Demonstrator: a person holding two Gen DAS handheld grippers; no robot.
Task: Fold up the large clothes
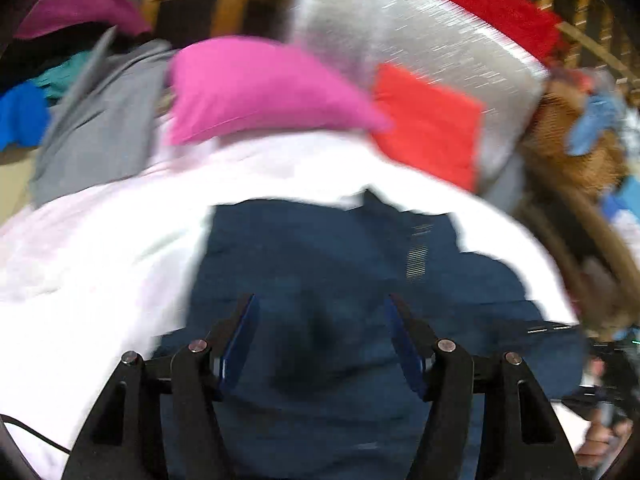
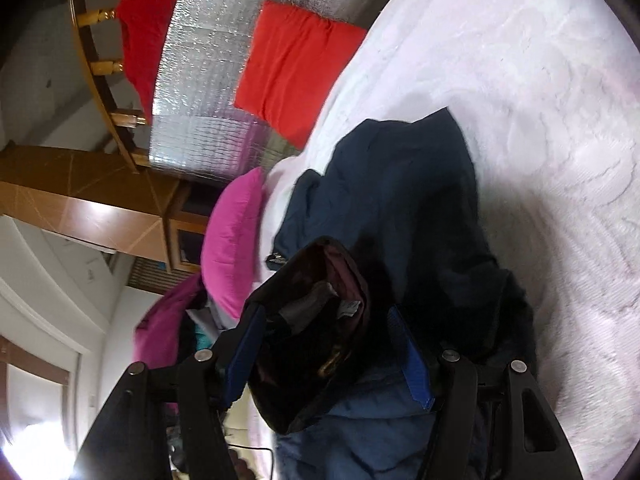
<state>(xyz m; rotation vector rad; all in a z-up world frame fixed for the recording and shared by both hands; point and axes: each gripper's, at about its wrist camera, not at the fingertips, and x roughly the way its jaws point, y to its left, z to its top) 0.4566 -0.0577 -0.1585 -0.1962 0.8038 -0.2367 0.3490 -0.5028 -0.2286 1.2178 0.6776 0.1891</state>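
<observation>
A navy blue jacket [image 1: 320, 248] lies spread on a white bed cover [image 1: 100, 248]. My left gripper [image 1: 322, 320] hovers over the jacket's near part, open, with nothing between its fingers; this view is motion-blurred. In the right wrist view, which is rolled sideways, the jacket [image 2: 400, 184] is bunched on the cover [image 2: 520, 120]. Its dark collar with maroon lining [image 2: 320, 300] sits up between the fingers of my right gripper [image 2: 328, 356]. That gripper's fingers stand apart, and I cannot tell whether the pads touch the cloth.
A pink pillow [image 1: 260, 88] and an orange-red pillow [image 1: 428, 124] lean at the bed's head against a silver foil panel [image 1: 400, 32]. A grey garment [image 1: 100, 128] and a pile of coloured clothes [image 1: 24, 116] lie far left. A hand [image 1: 600, 444] shows at the right edge.
</observation>
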